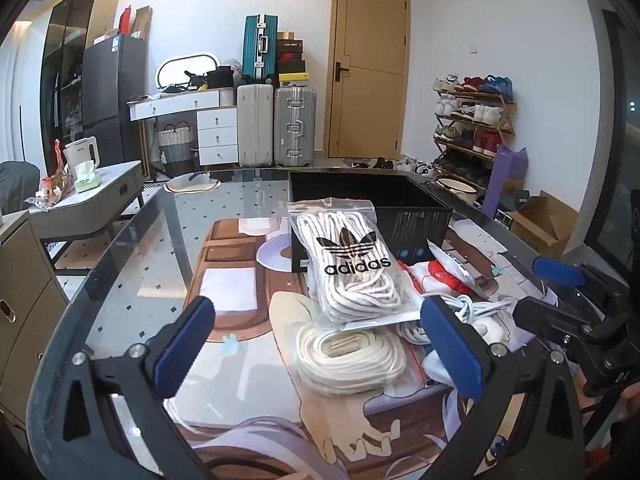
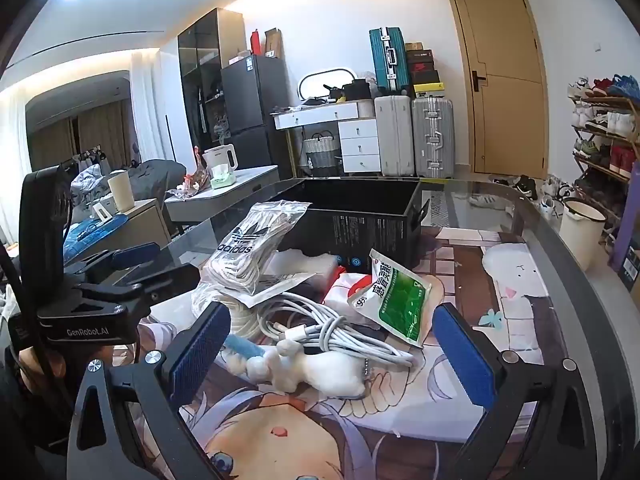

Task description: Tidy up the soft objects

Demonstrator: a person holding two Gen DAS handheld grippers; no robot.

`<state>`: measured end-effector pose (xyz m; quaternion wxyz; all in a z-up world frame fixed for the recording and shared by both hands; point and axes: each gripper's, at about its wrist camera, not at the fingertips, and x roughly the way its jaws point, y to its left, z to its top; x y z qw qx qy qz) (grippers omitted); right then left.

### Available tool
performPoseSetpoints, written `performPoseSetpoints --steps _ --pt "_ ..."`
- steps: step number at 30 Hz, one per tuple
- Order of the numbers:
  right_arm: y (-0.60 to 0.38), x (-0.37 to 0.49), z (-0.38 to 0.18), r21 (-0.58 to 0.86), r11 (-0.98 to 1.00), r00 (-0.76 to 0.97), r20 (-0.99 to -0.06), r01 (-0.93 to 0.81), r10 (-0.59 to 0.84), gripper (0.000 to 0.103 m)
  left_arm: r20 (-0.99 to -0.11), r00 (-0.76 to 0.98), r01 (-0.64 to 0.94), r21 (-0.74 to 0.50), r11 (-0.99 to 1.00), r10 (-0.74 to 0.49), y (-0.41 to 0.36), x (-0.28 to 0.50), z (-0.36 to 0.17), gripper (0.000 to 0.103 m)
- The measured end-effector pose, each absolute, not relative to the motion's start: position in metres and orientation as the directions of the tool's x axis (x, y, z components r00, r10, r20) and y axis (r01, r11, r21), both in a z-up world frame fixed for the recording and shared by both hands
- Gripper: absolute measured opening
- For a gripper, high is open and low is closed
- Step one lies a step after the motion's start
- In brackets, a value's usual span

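Both the left gripper (image 1: 316,340) and right gripper (image 2: 330,354) hung fully spread, empty, short of the shoelace bags (image 1: 352,268); the box (image 1: 372,196) waited at twelve o'clock, presumably to receive them.

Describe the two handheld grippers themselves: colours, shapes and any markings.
Both the left gripper and the right gripper have black angular frames with triangular cut-outs and silver screws. Each finger carries a flat blue textured pad. The right wrist view shows white "GenRobot.AI" lettering on the left gripper's black body.
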<state>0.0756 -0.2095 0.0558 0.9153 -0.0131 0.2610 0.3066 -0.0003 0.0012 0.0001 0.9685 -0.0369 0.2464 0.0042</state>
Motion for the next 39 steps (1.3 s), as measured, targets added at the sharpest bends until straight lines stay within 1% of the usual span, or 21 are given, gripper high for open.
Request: performPoseSetpoints --steps 3,6,12,39 --pt "-0.2097 0.077 0.0558 0.161 0.808 0.66 -0.5 -0.566 0.562 0.103 -0.495 0.869 -0.03 -0.091 0.995 -0.019 0.0045 0.0027 0.0001 0.103" --pt "-0.2099 0.0764 0.0558 0.16 0.811 0.666 -0.493 -0.563 0.56 0.103 -0.487 0.873 -0.027 -0.1 0.995 -0.025 0.0076 0.0003 0.0004 0.103" --pt "-0.2107 0.075 0.0546 0.153 0.812 0.667 -0.496 -0.564 0.556 0.103 -0.488 0.873 -0.027 -0.076 0.997 -0.013 0.0024 0.0025 -0.0011 0.103" --pt "-0.2102 0.075 0.0524 0.146 0.815 0.667 -0.504 -0.561 0.549 0.103 -0.494 0.869 -0.026 -0.077 0.997 -0.016 0.0013 0.0041 -0.0021 0.103"
